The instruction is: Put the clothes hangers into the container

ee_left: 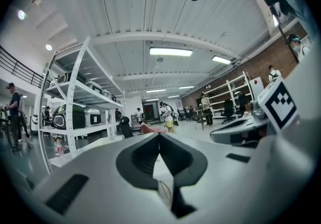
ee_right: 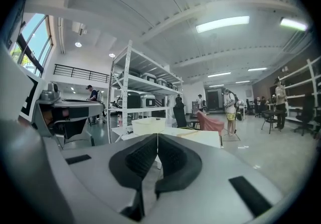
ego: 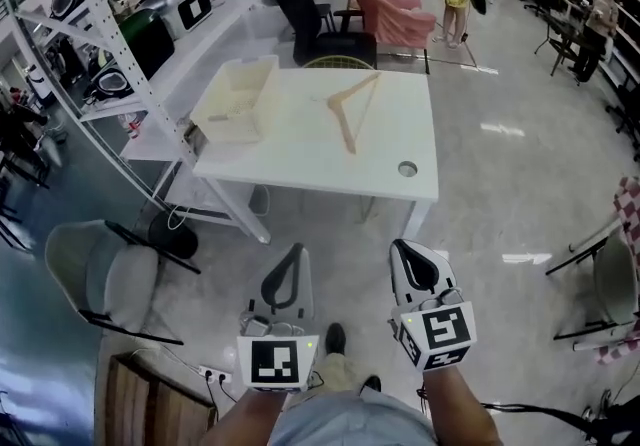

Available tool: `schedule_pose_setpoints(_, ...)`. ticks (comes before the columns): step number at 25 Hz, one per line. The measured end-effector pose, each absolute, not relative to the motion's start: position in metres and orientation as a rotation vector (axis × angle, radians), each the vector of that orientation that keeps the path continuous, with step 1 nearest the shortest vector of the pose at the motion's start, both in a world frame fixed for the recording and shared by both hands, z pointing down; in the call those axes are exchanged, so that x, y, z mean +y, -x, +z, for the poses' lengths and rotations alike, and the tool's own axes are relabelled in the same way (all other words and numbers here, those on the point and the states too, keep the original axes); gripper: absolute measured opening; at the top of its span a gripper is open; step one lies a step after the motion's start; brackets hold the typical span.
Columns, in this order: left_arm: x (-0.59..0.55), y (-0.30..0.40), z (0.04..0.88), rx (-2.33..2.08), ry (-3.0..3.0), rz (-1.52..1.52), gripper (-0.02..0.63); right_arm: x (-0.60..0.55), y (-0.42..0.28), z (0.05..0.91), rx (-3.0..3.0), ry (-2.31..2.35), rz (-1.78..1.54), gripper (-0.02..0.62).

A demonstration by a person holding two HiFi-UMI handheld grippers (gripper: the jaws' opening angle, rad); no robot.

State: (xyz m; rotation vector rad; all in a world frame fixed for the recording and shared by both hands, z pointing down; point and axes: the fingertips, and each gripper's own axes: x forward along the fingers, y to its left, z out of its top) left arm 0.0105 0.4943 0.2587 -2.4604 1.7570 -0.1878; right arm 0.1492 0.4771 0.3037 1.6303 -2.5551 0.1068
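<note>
A white table (ego: 300,149) stands at twelve o'clock from the person, well apart from both grippers. On it lies one wooden clothes hanger (ego: 350,109), flat on the top at about one o'clock from the table's middle. Its hook end points toward one o'clock and its two arms spread back toward the near edge. The cream container (ego: 228,130) sits at the table's nine o'clock end, open side up, apart from the hanger. From the head view it appears to have nothing in it, though its far inner wall is hard to read. A small round hole (ego: 407,169) shows in the tabletop near the five o'clock corner.

The left gripper (ego: 296,248) is low in the head view at about seven o'clock, over the shiny floor. In its own view the dark pads meet at the tips with nothing between them. The right gripper (ego: 401,246) is just beside it at five o'clock, also pointing toward the table. Its ridged pads are pressed together and it carries nothing.

A white shelving rack (ego: 130,34) loaded with machines runs along the ten o'clock side of the room. A black office chair (ego: 320,14) stands past the table's far edge at twelve o'clock, and just to its right is a seat draped in pink cloth (ego: 395,9). A grey chair (ego: 100,274) stands at eight o'clock, near the person's left side. One dark shoe (ego: 335,337) shows between the two marker cubes.
</note>
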Motion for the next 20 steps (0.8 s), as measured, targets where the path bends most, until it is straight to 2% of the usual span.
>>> schedule_pose_setpoints(10,0.369,0.026,0.245,1.710,2.472,-0.124,0.011,0.351,-0.115,0.288,-2.524,-1.666,0.062,0.012)
schedule_pose_setpoints(20,0.306,0.048,0.226,1.657,2.449,-0.047,0.011,0.287,-0.090,0.267,-2.534,-1.699,-0.021,0.011)
